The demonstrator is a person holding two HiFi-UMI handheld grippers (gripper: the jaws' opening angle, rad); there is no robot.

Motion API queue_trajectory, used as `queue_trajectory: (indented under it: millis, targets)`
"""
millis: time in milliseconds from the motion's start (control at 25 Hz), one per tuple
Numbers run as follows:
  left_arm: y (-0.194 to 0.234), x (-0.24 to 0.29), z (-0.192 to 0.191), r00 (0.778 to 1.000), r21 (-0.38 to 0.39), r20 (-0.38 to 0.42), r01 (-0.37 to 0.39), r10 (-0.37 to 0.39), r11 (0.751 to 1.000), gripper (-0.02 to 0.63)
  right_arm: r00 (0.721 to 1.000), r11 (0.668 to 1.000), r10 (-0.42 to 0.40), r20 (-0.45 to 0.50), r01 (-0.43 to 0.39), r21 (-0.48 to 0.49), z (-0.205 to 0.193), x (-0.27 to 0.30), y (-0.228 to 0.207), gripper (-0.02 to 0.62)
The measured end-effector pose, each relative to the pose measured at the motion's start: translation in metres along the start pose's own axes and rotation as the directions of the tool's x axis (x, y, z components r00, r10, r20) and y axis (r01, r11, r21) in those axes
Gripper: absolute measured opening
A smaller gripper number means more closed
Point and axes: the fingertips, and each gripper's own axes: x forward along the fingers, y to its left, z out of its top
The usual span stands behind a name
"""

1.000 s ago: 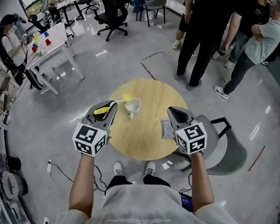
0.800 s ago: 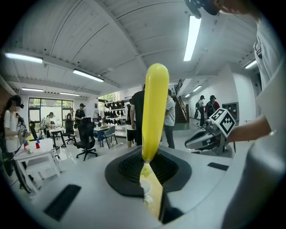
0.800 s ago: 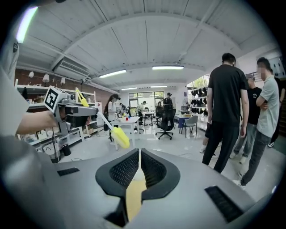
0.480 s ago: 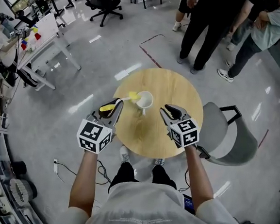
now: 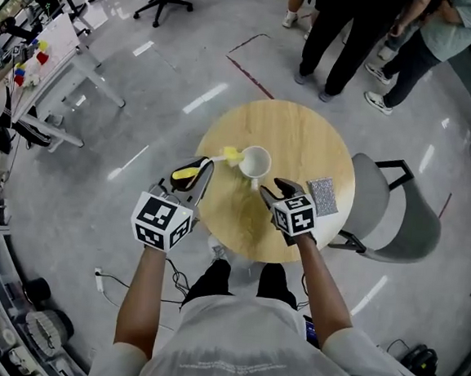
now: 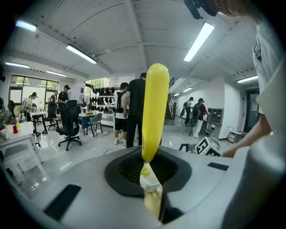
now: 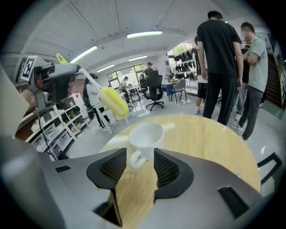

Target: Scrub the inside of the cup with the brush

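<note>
Cup (image 7: 145,133), smooth white, left tongs (image 5: 197,172) clamping yellow brush (image 7: 113,101), right tongs (image 7: 134,166) just opening, loop handle between them

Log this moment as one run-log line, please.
left gripper: shut on brush | right gripper: jaws just opening, cup handle between tips, ungripped | cup: upright on table

Head view looks steeply down on counter (image 5: 305,140). Gripper views sit close, low; all share cup (image 5: 255,161), ahead at 12 o'clock.
</note>
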Motion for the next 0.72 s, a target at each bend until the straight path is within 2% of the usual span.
queue_trajectory:
  millis: [200, 400, 600, 720]
  targets:
    - [0.004, 0.011, -0.003, 0.999, 0.004, -0.010, 0.047, -0.047, 0.999, 0.051, 0.999, 0.998, 0.001, -0.049, 0.002, 0.059, -0.022, 0.025, 0.004, 0.219]
    - [0.005, 0.012, -0.013, 0.998, -0.018, -0.023, 0.056, -0.056, 0.998, 0.051, 0.997, 0.996, 0.018, -0.071, -0.012, 0.083, -0.033, 0.052, 0.008, 0.214]
    - [0.003, 0.011, -0.019, 0.998, -0.038, -0.035, 0.053, -0.054, 0.998, 0.051, 0.996, 0.995, 0.032, -0.087, -0.024, 0.092, -0.033, 0.068, 0.010, 0.137]
    - [0.003, 0.008, -0.019, 0.998, -0.042, -0.040, 0.041, -0.042, 0.998, 0.051, 0.995, 0.995, 0.048, -0.086, -0.040, 0.091, -0.031, 0.072, 0.015, 0.123]
